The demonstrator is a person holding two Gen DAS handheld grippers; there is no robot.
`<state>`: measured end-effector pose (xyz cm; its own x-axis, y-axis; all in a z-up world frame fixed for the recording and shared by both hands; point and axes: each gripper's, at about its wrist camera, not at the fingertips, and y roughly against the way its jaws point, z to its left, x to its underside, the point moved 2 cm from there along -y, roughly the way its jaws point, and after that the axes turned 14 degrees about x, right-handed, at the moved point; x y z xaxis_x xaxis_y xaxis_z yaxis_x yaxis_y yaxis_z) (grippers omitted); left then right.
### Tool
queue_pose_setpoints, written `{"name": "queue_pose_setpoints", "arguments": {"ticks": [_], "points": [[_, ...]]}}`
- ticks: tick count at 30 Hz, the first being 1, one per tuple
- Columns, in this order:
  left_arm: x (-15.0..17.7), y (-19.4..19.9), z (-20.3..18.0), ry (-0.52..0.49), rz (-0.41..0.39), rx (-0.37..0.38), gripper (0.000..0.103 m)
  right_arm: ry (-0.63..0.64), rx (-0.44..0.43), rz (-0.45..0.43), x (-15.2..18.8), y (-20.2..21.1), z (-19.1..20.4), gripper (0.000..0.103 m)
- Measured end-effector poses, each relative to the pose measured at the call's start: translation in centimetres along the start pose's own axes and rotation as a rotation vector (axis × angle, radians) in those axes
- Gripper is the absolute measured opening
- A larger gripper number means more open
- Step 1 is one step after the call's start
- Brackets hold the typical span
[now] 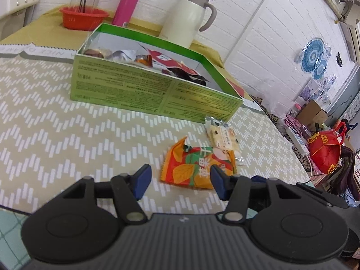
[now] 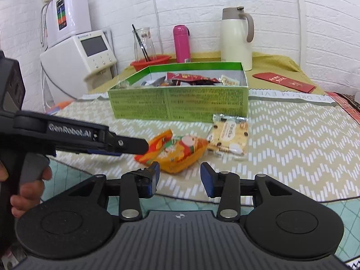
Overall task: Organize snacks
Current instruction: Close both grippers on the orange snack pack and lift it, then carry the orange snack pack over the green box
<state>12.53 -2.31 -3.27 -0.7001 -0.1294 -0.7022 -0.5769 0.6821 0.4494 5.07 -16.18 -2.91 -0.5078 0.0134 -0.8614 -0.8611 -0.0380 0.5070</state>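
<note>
An orange snack packet (image 1: 191,168) (image 2: 177,150) lies flat on the zigzag tablecloth, with a cream biscuit packet (image 1: 221,135) (image 2: 229,135) just beyond it. Behind both stands an open green box (image 1: 146,90) (image 2: 180,105) holding several wrapped snacks. My left gripper (image 1: 180,177) is open and low over the cloth, the orange packet's near edge between its blue pads, which do not press on it. My right gripper (image 2: 180,172) is open with nothing between its fingers, just short of the same packet. The left gripper (image 2: 126,144) shows side-on in the right wrist view, held by a hand.
Along the back wall stand a cream thermos jug (image 2: 236,38), a pink bottle (image 2: 181,43), a red basket (image 2: 150,61) with a glass carafe, and a white appliance (image 2: 78,60). A red envelope (image 2: 283,82) lies at the right. The table's near edge (image 2: 202,199) runs under my right gripper.
</note>
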Motion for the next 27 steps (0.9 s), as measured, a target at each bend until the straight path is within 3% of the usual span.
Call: {"name": "queue_pose_setpoints", "arguments": {"ticks": [8, 17, 20, 21, 24, 27], "points": [[-0.5, -1.1, 0.9, 0.014, 0.026, 0.011, 0.055, -0.094, -0.018, 0.067, 0.3, -3.0, -1.2, 0.063], [-0.7, -2.8, 0.0, -0.038, 0.051, 0.024, 0.053, -0.086, -0.043, 0.065, 0.6, -3.1, -1.4, 0.063], [-0.5, -3.3, -0.7, -0.084, 0.067, 0.006, 0.042, -0.081, -0.048, 0.069, 0.5, -3.3, -1.2, 0.056], [-0.4, -3.5, -0.9, -0.101, 0.070, -0.010, 0.030, -0.075, -0.046, 0.068, 0.5, -3.3, -1.1, 0.046], [-0.3, -3.4, -0.8, -0.101, 0.064, -0.037, 0.009, -0.052, -0.026, 0.062, 0.5, -3.2, -0.7, 0.036], [0.0, -3.0, -0.8, -0.086, 0.060, -0.036, 0.002, -0.048, -0.006, 0.061, 0.4, -2.9, -0.5, 0.031]]}}
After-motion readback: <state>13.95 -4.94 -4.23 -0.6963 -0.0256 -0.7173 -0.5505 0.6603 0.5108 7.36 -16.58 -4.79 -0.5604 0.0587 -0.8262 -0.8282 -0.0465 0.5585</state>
